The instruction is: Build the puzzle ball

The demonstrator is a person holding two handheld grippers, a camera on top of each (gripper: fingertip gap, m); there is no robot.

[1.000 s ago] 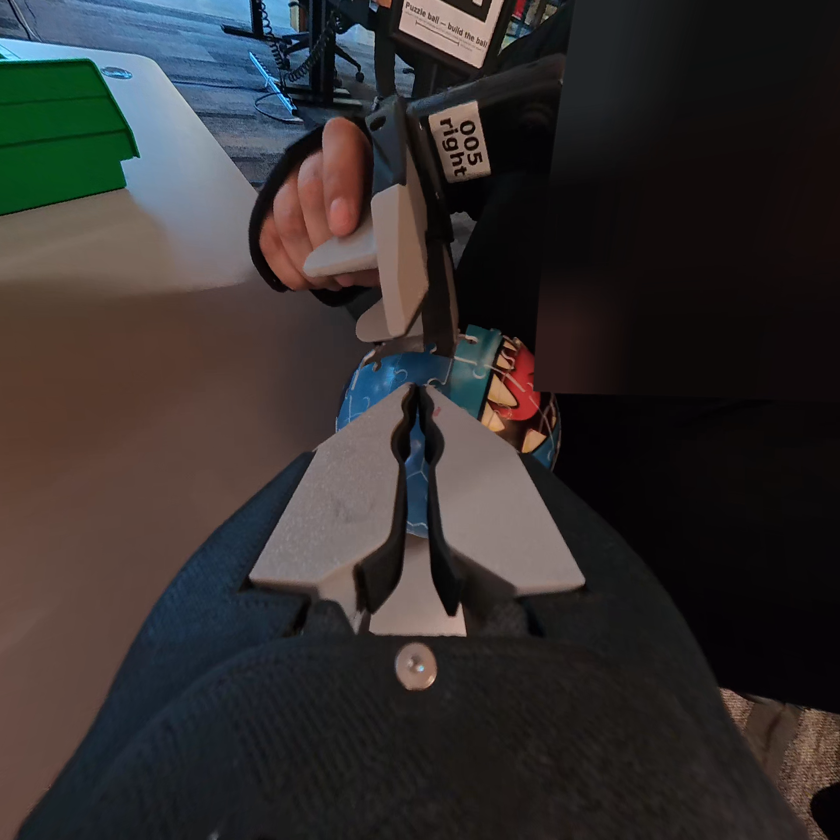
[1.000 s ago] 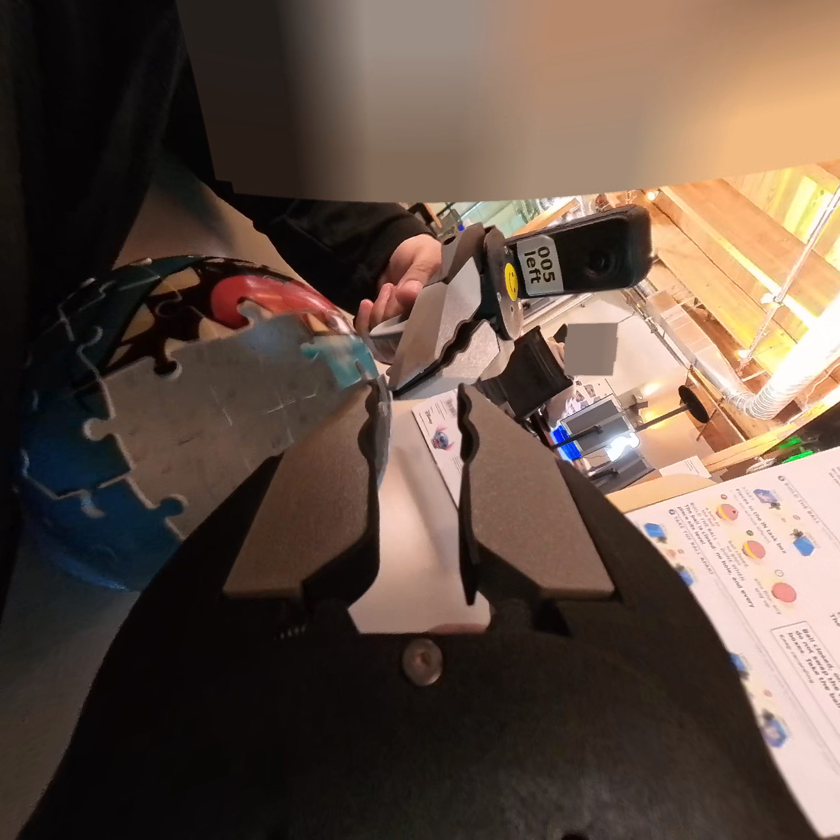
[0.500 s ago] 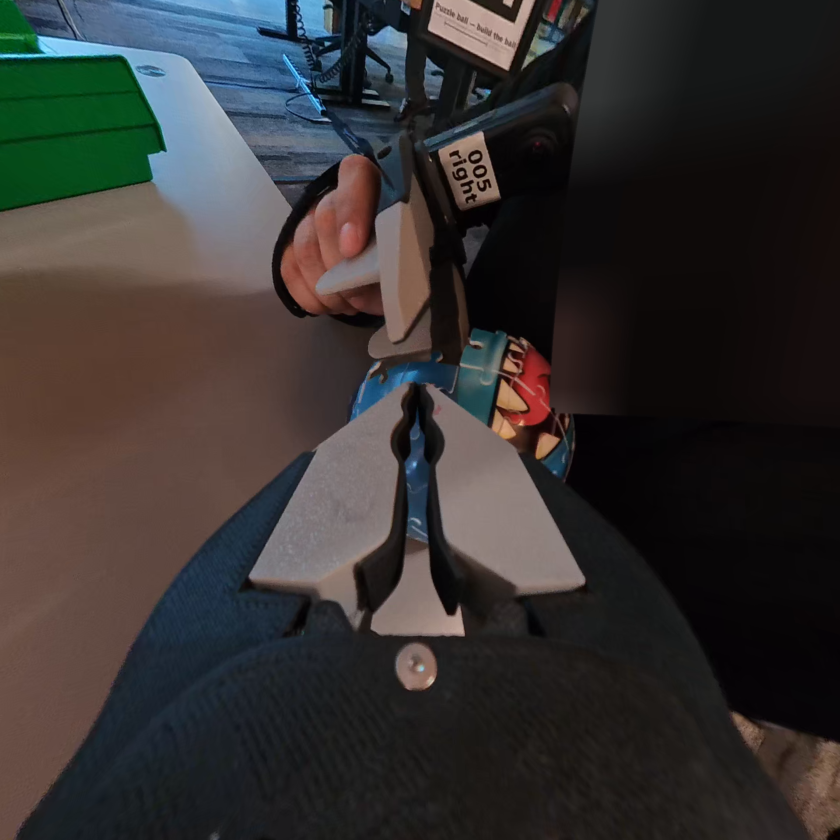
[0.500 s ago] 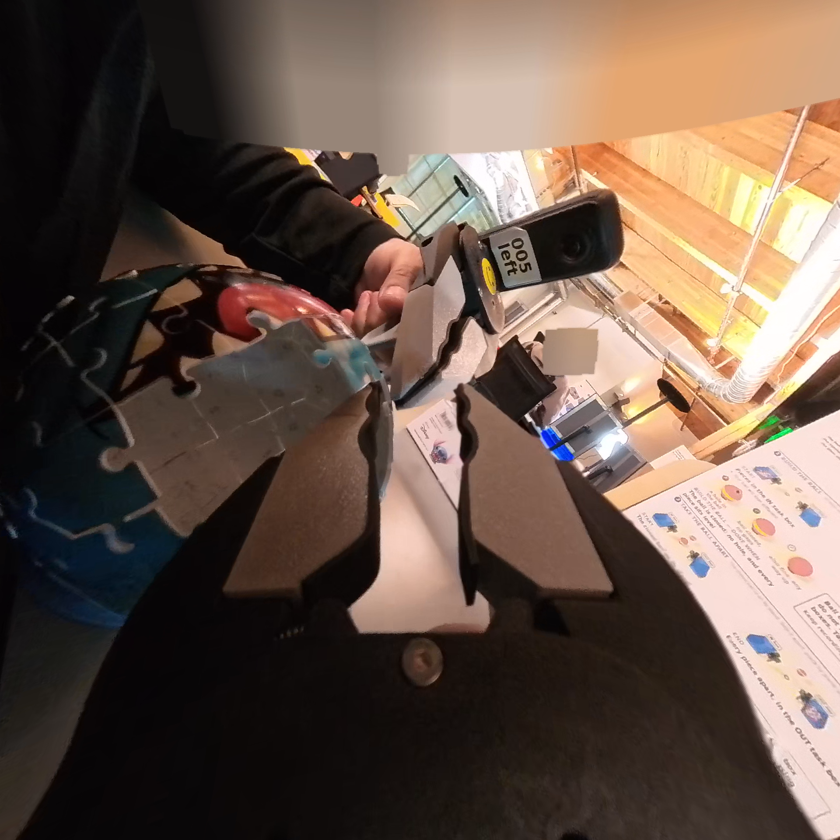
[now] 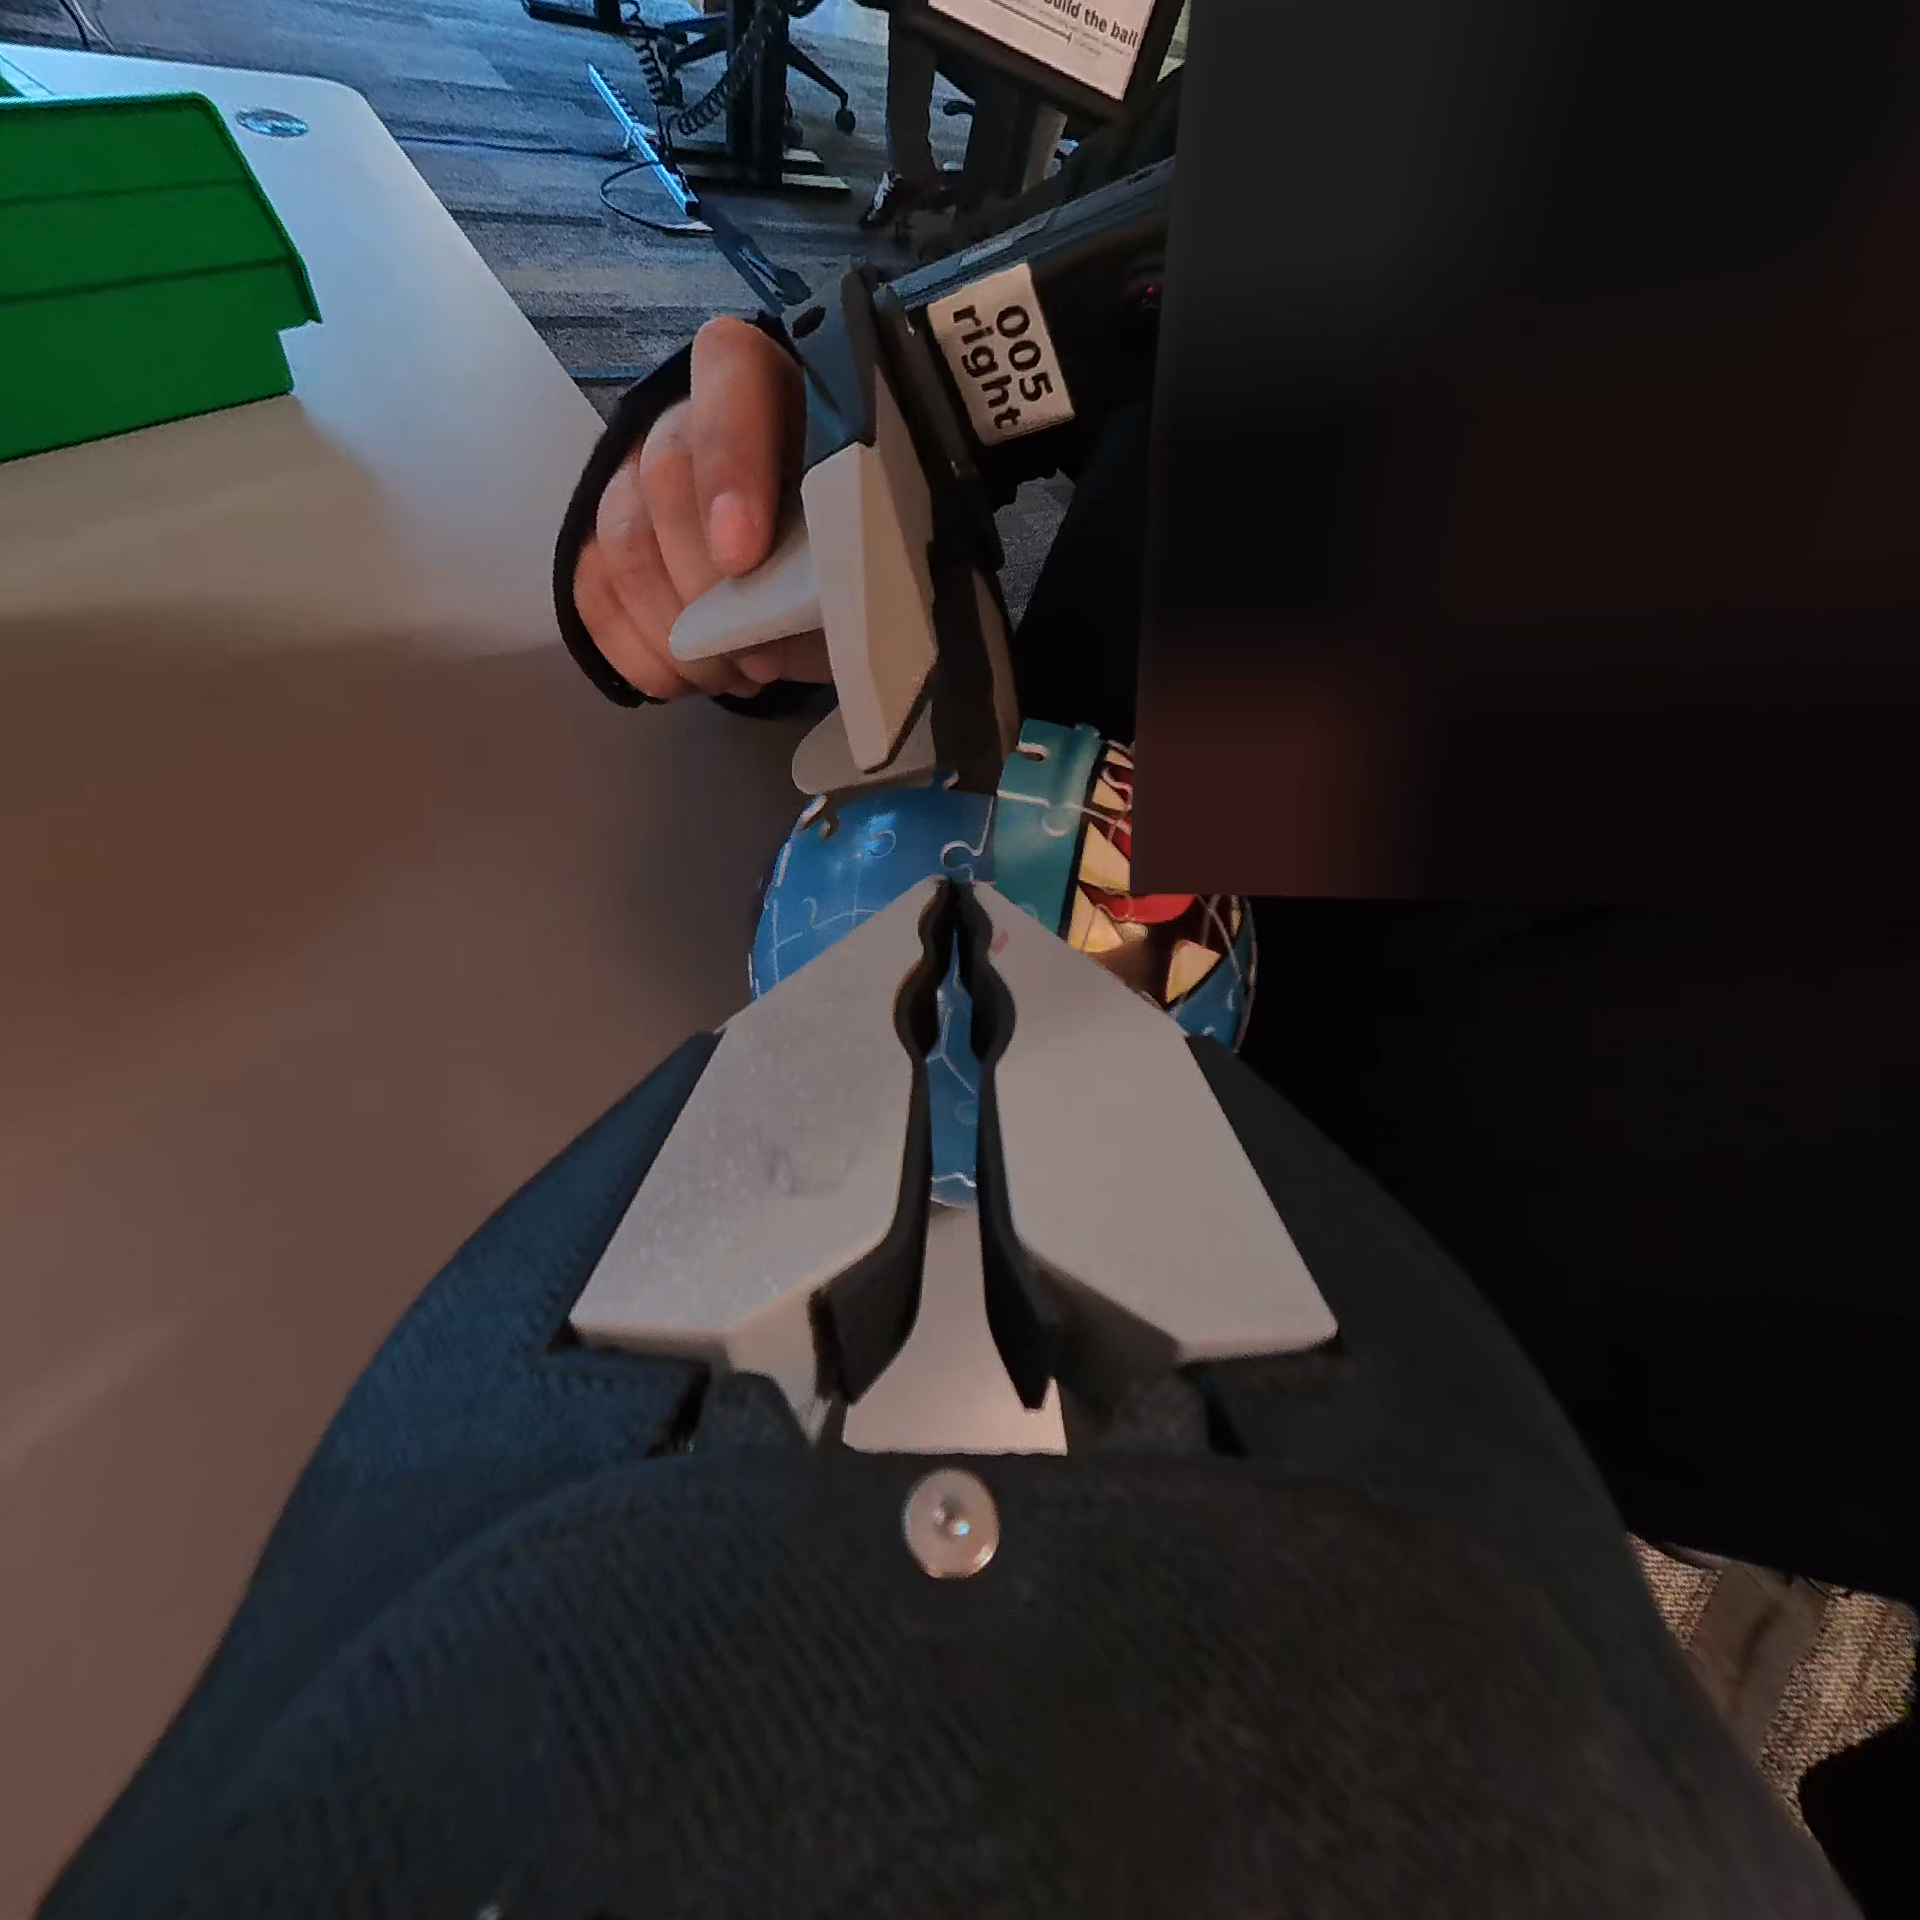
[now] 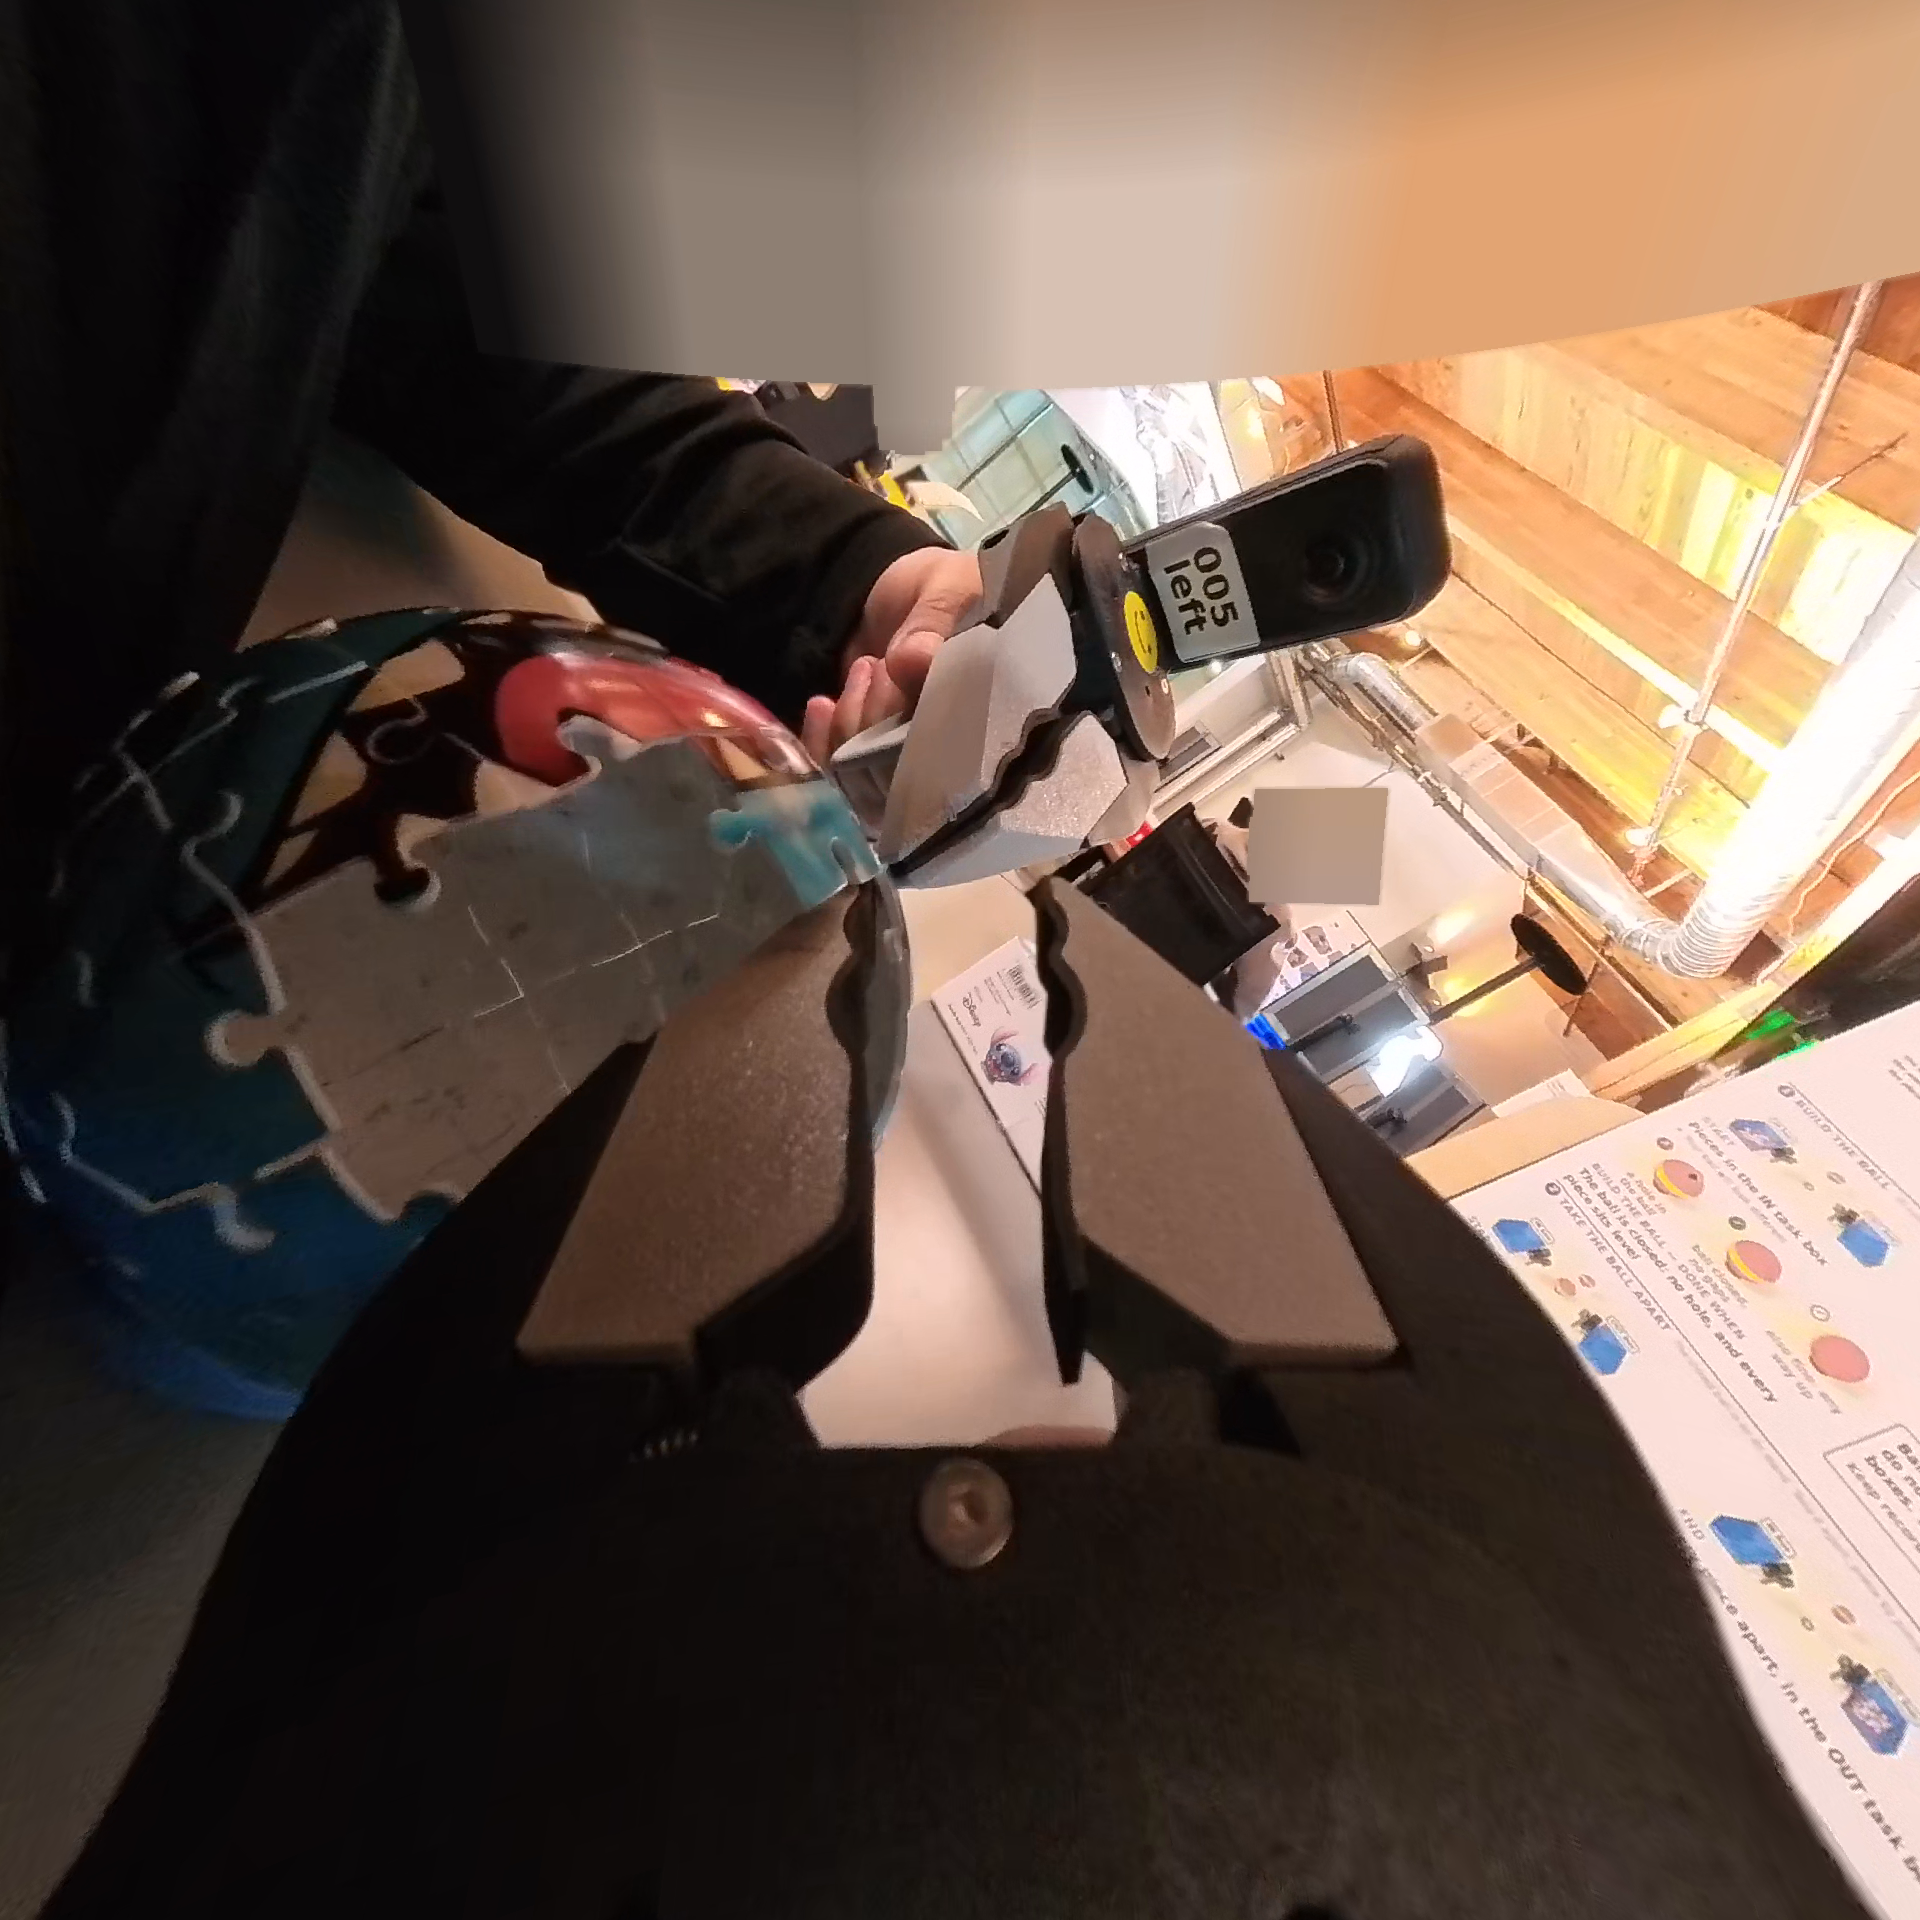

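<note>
Pinching the rim of the half-built puzzle ball [image 5: 883,862] just ahead of its tips, the left gripper [image 5: 954,904] steadies it while the right gripper [image 6: 951,914], fingers parted and apparently empty, sits against the open edge, probably needing to fetch another piece.

The puzzle ball [image 6: 312,935] looks glossy plastic outside, matt grey inside; the fingers [image 5: 800,1143] are grainy matt grey.

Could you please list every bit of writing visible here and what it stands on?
I cannot copy wording; these bear it:
White sticker on the right gripper.
White label on the left gripper.
Instruction sheet, lower right.
Sign board, cut off.
White card, too small to read.
</note>
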